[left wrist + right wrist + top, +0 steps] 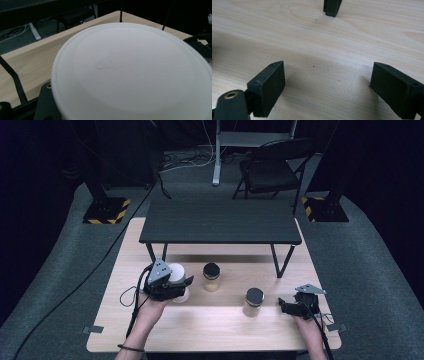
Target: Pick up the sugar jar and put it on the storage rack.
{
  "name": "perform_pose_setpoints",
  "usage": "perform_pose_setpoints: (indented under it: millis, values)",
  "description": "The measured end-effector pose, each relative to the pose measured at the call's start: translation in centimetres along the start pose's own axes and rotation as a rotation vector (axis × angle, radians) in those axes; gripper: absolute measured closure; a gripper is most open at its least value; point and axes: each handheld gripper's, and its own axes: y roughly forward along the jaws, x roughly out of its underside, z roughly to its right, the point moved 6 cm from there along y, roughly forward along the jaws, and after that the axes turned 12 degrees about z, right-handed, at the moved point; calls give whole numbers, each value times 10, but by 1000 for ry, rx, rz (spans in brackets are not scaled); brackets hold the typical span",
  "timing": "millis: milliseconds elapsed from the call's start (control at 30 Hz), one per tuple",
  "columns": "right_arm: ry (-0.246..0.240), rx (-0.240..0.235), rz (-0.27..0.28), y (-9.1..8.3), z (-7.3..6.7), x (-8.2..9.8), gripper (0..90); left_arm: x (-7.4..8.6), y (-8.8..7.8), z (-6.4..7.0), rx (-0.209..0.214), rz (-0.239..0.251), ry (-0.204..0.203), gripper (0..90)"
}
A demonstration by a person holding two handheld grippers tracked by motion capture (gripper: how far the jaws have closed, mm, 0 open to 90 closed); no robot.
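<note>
High view shows the left gripper [176, 287] clamped on a white-lidded jar [177, 272] near the table's [210, 330] left, likely light, rigid and smooth-sided, best held mid-body, while the right gripper [287, 307] rests open-jawed.

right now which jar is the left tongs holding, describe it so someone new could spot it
Start at the light wooden table with the small black shelf standing on its far half. In front of that shelf stand three jars; take the leftmost one, clamped in the left tongs. This white-lidded jar stands out because the other two jars have black lids and stand free.
</note>
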Motion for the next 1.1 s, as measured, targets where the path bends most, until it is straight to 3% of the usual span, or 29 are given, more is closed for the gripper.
perform_pose_setpoints:
  millis: [367,833,1100]
  values:
    - [0,0,0,0,0,0,117,-32,5,-5,6,11,15,362]
    - [0,-1,0,0,0,0,117,-59,12,-13,17,7,12,362]
    - [-1,-1,0,0,0,0,117,-77,14,-16,15,5,38,362]
